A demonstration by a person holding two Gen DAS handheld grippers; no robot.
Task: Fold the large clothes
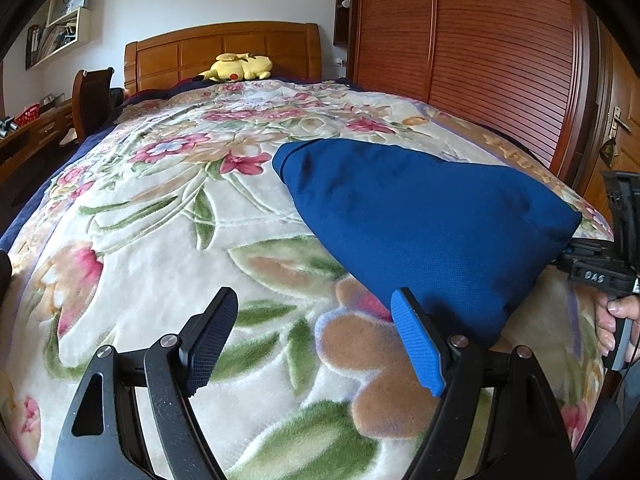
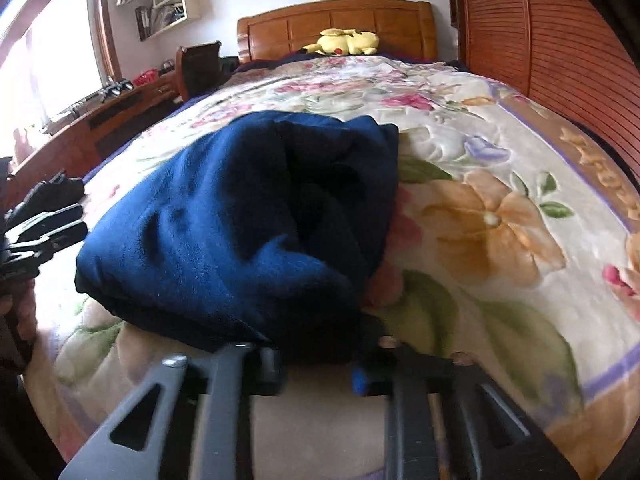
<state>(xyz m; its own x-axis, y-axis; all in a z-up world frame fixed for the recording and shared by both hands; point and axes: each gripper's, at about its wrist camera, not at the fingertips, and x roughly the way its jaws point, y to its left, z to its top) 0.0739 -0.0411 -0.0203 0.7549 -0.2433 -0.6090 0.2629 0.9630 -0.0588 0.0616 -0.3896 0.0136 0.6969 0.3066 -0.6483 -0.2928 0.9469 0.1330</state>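
A dark blue garment (image 1: pixel 420 216) lies folded into a thick bundle on the floral blanket. In the right wrist view the garment (image 2: pixel 240 224) fills the middle. My left gripper (image 1: pixel 316 336) is open and empty, its right finger beside the bundle's near edge. My right gripper (image 2: pixel 320 360) has its fingers against the bundle's near end; the cloth hides the tips, so the grip is unclear. In the left wrist view the right gripper (image 1: pixel 576 256) reaches the bundle's right corner.
The floral blanket (image 1: pixel 168 240) covers the bed. A yellow plush toy (image 1: pixel 236 67) lies by the wooden headboard (image 1: pixel 224 50). A slatted wooden wardrobe (image 1: pixel 480 48) runs along the right side. A desk and chair (image 1: pixel 90 96) stand on the left.
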